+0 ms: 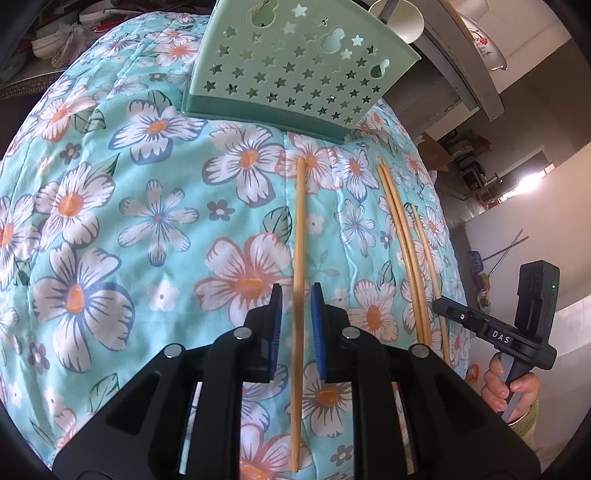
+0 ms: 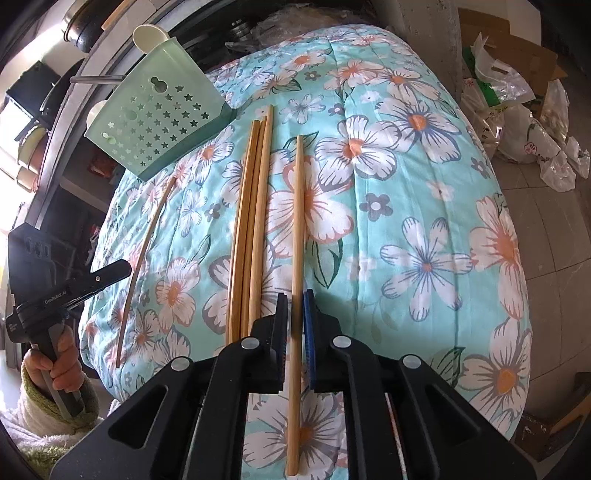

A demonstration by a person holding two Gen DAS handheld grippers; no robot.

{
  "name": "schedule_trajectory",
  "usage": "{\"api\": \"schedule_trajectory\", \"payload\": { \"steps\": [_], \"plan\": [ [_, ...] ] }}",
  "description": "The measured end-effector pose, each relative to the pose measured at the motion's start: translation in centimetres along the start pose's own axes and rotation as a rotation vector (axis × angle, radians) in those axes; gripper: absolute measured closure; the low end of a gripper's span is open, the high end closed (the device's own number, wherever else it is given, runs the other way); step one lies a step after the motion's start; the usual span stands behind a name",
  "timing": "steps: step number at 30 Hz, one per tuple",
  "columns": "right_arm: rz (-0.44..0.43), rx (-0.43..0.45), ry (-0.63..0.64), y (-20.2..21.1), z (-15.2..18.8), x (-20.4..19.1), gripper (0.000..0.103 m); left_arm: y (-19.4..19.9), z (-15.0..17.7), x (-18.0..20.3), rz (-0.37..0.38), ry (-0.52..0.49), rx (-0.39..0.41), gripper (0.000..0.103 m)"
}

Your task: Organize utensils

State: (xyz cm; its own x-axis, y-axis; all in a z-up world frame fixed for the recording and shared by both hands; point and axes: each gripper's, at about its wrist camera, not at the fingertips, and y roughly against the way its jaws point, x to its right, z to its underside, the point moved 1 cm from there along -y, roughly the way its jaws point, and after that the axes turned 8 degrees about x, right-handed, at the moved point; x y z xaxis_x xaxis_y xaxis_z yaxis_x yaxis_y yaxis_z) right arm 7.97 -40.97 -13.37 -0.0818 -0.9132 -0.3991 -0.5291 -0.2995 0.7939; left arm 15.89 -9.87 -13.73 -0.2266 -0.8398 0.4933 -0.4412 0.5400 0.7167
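A floral quilt point(image 1: 110, 221) fills both views, with loose chopsticks lying on its turquoise cloth. In the left wrist view a pale green utensil holder point(image 1: 295, 70), pierced with stars, stands at the top centre, with a white cup point(image 1: 402, 18) behind it. In the right wrist view the same holder sits at upper left, and plastic bags point(image 2: 524, 122) and cardboard crowd the floor at upper right.

The left gripper point(image 1: 296, 317) straddles a single chopstick point(image 1: 300, 236) at lower centre, jaws slightly apart and not pressing it. A chopstick bundle point(image 1: 400, 236) lies right of it.

The right gripper point(image 2: 294, 321) likewise frames a lone chopstick point(image 2: 297, 221), pads just clear. A hand point(image 2: 64, 365) grips a handle at lower left.
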Motion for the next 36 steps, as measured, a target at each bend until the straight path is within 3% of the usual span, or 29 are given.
{"api": "schedule_trajectory", "payload": {
  "steps": [4, 13, 21, 36],
  "plan": [
    [0.008, 0.02, 0.006, 0.1, -0.9, 0.0, 0.086, 0.1, -1.1, 0.6, -0.006, -0.041, 0.013, 0.079],
    [0.026, 0.068, -0.001, -0.5, -3.3, 0.4, 0.085, -1.5, -3.3, 2.8, -0.048, -0.161, 0.001, 0.078],
    [0.031, 0.095, 0.003, -2.0, -5.6, 0.4, 0.085, -4.6, -5.2, 4.2, -0.141, -0.247, -0.023, 0.078],
    [0.052, 0.088, 0.028, -3.7, -6.9, -0.2, 0.085, -7.0, -5.2, 3.3, -0.19, -0.206, -0.047, 0.079]
  ]
}}
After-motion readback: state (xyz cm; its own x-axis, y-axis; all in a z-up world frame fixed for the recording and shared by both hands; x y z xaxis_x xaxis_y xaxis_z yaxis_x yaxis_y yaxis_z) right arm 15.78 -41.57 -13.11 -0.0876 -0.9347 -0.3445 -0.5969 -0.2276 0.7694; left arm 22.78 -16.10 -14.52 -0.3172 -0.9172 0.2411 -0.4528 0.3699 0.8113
